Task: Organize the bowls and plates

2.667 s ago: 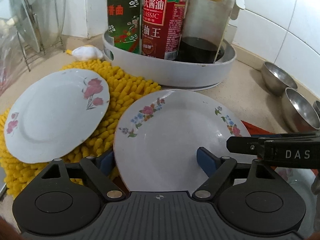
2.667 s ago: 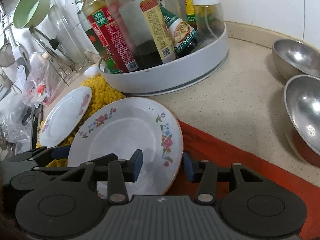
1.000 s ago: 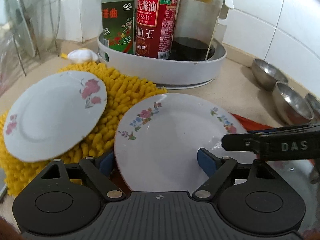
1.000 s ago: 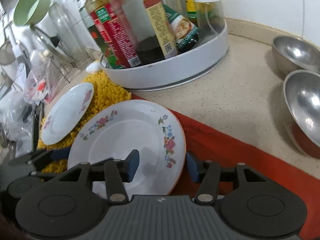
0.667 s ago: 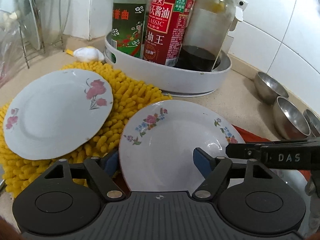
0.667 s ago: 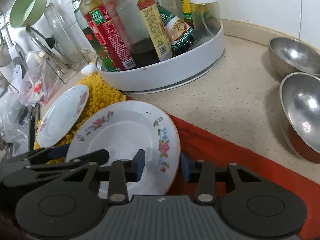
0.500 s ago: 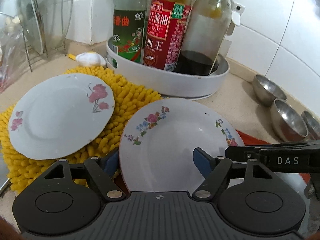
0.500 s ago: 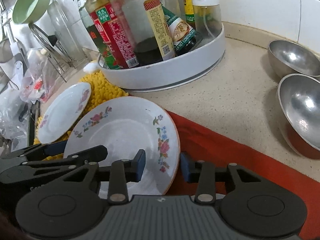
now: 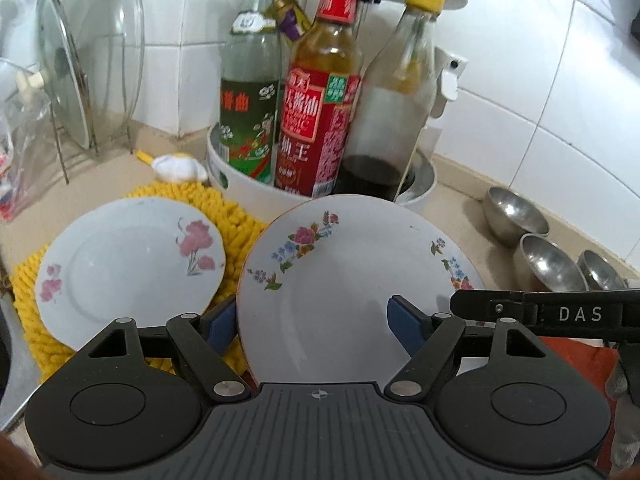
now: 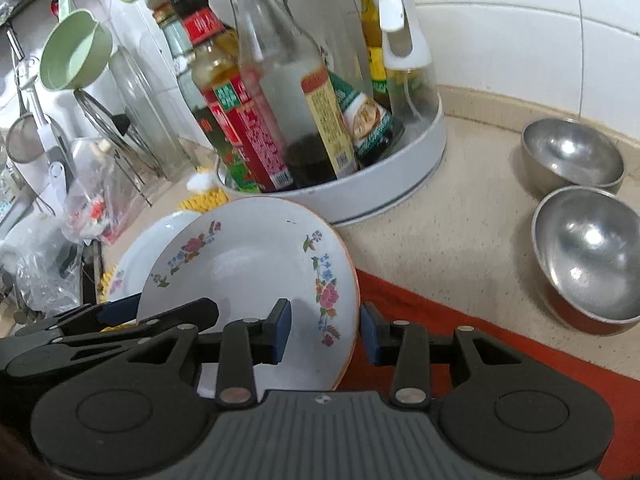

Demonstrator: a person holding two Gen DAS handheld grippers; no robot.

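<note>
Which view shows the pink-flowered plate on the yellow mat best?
The left wrist view: the pink-flowered plate shows almost whole on the yellow mat. The right wrist view catches only a sliver of it behind the raised multicolour-flowered plate.

White tiled wall (image 9: pixel 520 80), speckled beige countertop (image 10: pixel 460 240)

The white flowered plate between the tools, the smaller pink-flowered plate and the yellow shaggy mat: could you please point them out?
White flowered plate (image 9: pixel 340 280): left wrist view, bare centre.
Smaller pink-flowered plate (image 9: pixel 120 268): left wrist view, bare centre.
Yellow shaggy mat (image 9: pixel 236 212): left wrist view, strip between the plates.
</note>
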